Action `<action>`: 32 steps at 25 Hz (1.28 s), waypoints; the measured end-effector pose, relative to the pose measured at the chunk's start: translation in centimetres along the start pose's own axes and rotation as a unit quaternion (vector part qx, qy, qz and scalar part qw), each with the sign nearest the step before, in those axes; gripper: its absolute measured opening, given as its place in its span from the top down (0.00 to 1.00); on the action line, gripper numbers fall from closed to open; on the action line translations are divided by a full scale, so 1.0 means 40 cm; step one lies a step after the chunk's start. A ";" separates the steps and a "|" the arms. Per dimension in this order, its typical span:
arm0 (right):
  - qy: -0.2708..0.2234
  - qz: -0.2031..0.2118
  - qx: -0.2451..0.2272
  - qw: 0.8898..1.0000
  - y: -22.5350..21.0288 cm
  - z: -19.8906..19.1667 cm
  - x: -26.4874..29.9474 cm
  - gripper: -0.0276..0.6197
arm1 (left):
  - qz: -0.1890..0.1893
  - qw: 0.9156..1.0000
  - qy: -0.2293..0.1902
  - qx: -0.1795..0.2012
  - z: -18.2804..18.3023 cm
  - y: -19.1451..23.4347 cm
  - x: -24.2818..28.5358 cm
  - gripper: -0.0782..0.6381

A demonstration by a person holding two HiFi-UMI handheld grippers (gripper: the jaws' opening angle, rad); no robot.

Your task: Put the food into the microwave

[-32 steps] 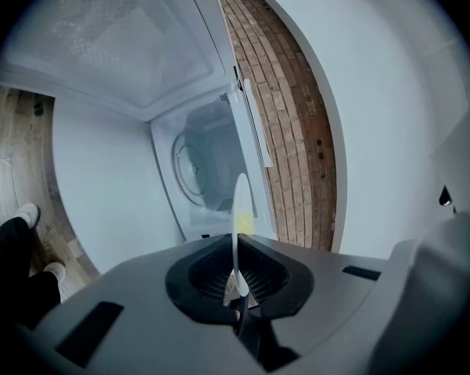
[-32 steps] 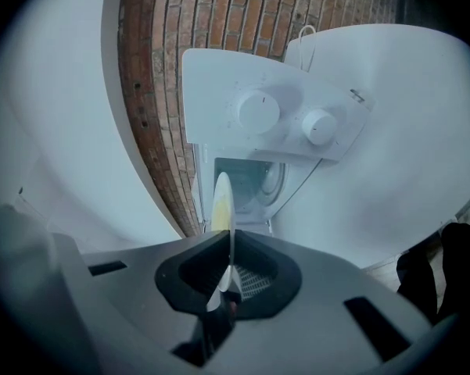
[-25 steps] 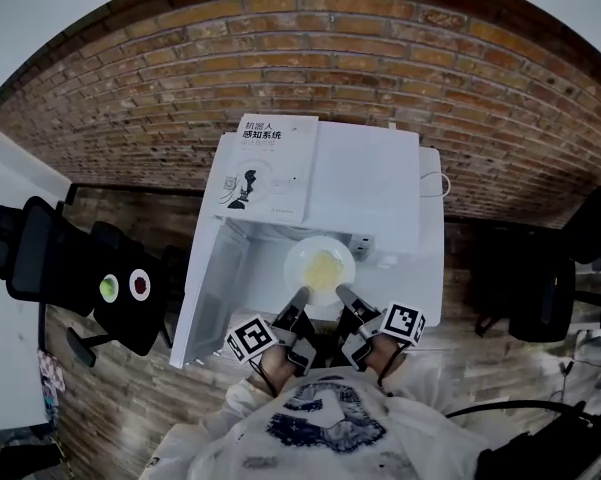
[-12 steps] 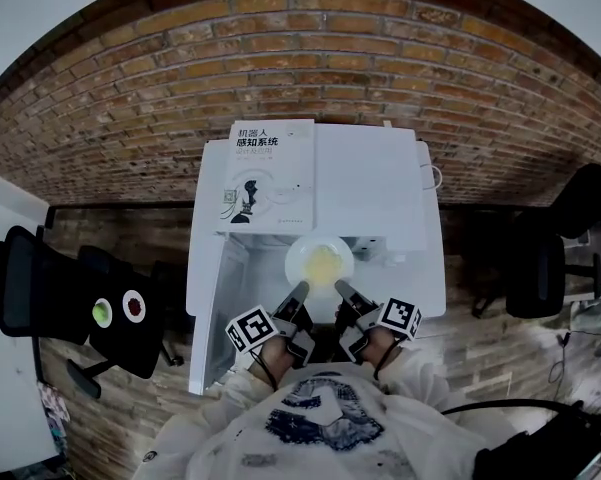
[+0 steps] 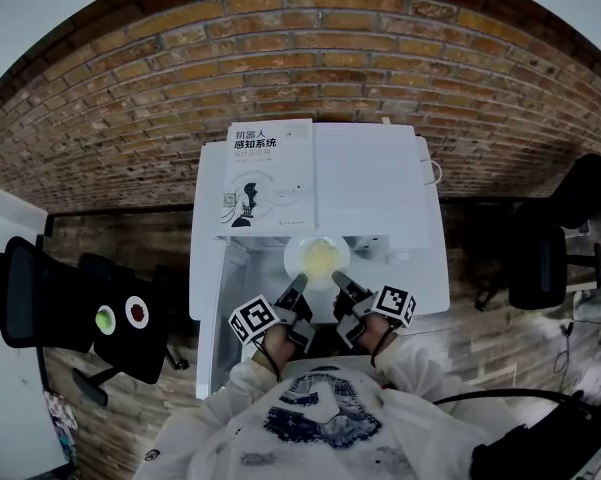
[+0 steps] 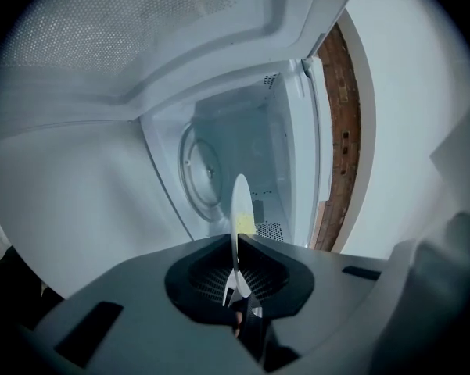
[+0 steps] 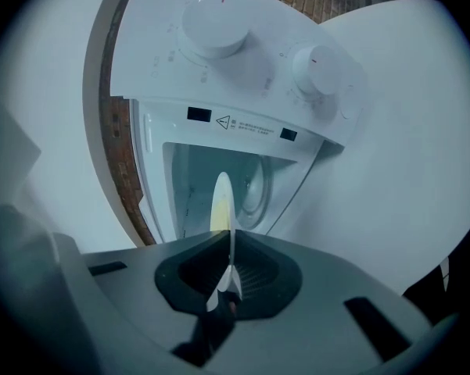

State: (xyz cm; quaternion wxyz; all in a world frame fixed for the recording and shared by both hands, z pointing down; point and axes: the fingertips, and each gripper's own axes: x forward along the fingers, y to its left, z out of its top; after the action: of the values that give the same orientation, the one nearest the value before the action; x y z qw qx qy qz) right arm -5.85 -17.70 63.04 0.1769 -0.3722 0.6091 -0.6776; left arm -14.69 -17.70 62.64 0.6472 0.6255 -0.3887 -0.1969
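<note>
A white plate [image 5: 317, 258] with yellow food [image 5: 320, 261] hangs level in front of the open white microwave [image 5: 370, 178]. My left gripper [image 5: 299, 286] is shut on the plate's near left rim, and my right gripper [image 5: 337, 282] is shut on its near right rim. In the left gripper view the plate [image 6: 239, 205] shows edge-on between the jaws of the left gripper [image 6: 236, 247], with the cavity and its turntable [image 6: 201, 170] beyond. In the right gripper view the plate [image 7: 220, 203] stands edge-on in the right gripper [image 7: 231, 244], below the knobs [image 7: 212, 28].
The microwave door [image 5: 223, 313] hangs open to the left. A book [image 5: 270, 173] lies on the microwave's top. Behind runs a brick wall [image 5: 300, 58]. Black office chairs stand at the left [image 5: 50, 288] and at the right [image 5: 540, 268].
Both grippers have carried the plate a little lower and closer to the microwave's opening. Their hold on the rim is unchanged.
</note>
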 end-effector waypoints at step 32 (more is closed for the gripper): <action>0.004 -0.042 0.038 0.998 -0.132 0.086 0.158 0.92 | 0.052 0.998 -0.007 -0.019 0.095 0.142 0.137 0.87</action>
State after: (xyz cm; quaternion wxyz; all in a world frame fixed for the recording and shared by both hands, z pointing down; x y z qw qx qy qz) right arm -6.42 -23.45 69.86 0.1600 -0.3880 0.5674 -0.7085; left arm -15.46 -23.48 69.19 0.6660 0.5906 -0.4210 -0.1746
